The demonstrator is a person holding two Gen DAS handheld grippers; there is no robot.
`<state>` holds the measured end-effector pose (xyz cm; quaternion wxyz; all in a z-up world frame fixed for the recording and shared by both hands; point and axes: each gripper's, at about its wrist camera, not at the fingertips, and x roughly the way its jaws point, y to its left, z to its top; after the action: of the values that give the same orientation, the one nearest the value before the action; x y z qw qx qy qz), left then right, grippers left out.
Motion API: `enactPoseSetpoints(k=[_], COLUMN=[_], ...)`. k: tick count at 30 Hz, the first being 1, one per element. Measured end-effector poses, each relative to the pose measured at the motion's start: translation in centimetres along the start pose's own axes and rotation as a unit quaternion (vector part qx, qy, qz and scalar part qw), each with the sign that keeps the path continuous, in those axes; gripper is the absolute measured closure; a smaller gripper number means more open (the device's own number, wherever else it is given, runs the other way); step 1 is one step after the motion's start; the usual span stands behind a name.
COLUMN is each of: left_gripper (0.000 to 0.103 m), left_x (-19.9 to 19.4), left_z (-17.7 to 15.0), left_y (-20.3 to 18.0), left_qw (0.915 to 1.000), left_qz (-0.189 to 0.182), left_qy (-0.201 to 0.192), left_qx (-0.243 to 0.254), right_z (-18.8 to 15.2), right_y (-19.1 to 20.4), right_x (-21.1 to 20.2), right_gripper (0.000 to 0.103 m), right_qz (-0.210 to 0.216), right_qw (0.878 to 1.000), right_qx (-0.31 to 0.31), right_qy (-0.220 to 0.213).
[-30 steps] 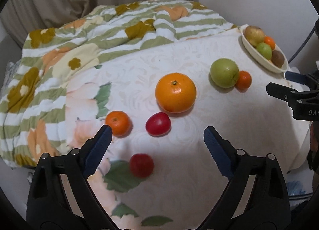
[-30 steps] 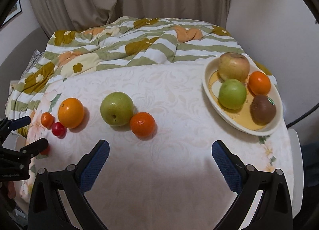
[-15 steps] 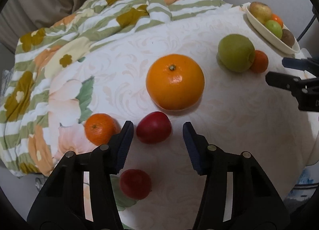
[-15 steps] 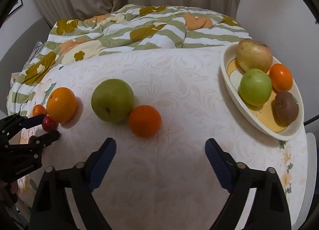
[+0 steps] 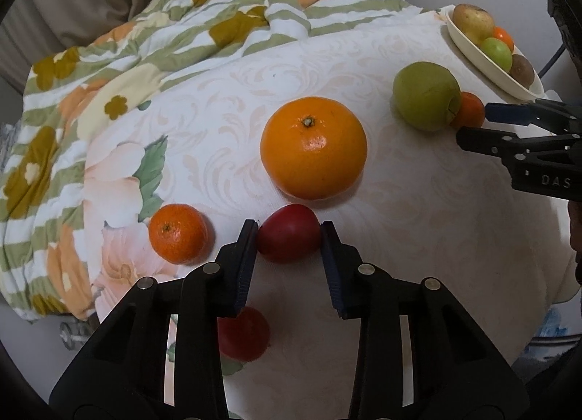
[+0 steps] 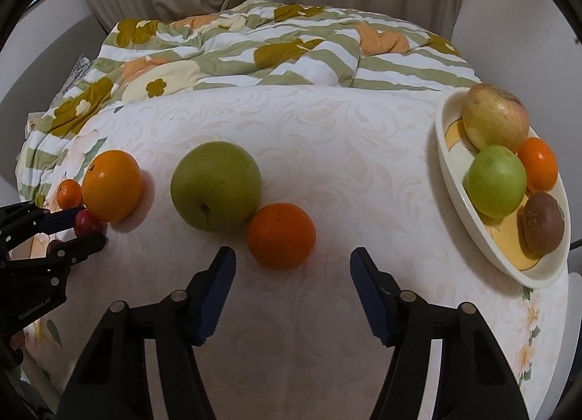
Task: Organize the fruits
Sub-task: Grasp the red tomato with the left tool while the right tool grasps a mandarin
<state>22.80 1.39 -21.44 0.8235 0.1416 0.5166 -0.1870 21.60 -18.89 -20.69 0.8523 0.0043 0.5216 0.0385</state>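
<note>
- Bedspread [image 6: 254, 52] with green stripes and flowers lies bunched at the far side, behind the white patterned tablecloth [image 6: 345, 136] on which the fruit sits.
- Far left on the cloth is a small mandarin [image 5: 177, 233], with a red plum [image 5: 243, 333] near it, partly hidden behind the left claw's finger.
- Next comes the left claw [image 5: 289, 230]: its jaws have just been closing, and the blue pads [image 5: 246, 260] now press on both sides of a second red plum [image 5: 290, 238], which rests on the cloth.
- Just behind that held plum is a big orange [image 5: 313, 147], close to it but whether they touch is unclear.
- Further right a green apple [image 6: 216, 190] sits on the cloth, with a small orange [image 6: 280, 235] touching its right side.
- Right claw [image 6: 293, 267] hangs just in front of that small orange; its jaws have just been closing, yet they stand apart, with the orange past the tips and neither pad on it.
- In the left wrist view the right claw shows at the right edge, its tips beside the same small orange.
- Far right, at the table's edge, a cream dish [image 6: 449, 172] holds a yellow-red apple [image 6: 496, 121], a light green apple [image 6: 496, 181], an orange [image 6: 538, 164] and a brown kiwi [image 6: 543, 222].
</note>
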Motion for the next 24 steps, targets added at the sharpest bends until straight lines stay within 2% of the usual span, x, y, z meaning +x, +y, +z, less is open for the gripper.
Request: enactPoseSetpoints(k=[7,14,24], left_gripper=[0.061,0.061,0.061], left_x=[-0.4,-0.7,-3.0], left_z=[-0.4,-0.6,-0.9], left_y=[-0.3,-0.4,-0.4], left_qw=[0.9999,0.9999,0.9997], left_qz=[-0.01,-0.011,-0.011], left_qy=[0.001,-0.001,-0.017], left_qx=[-0.003,-0.006,-0.009], right_z=[0.4,0.9,0.4], right_y=[0.5,0.9,1.5], right_x=[0.4,1.0,-0.7], right_gripper=[0.043,0.067,0.068], right_qz=[0.0,0.005,0.004], right_qw=[1.0,0.997,0.997], right_qx=[-0.028,-0.082,-0.073], right_qy=[-0.004,-0.003,-0.014])
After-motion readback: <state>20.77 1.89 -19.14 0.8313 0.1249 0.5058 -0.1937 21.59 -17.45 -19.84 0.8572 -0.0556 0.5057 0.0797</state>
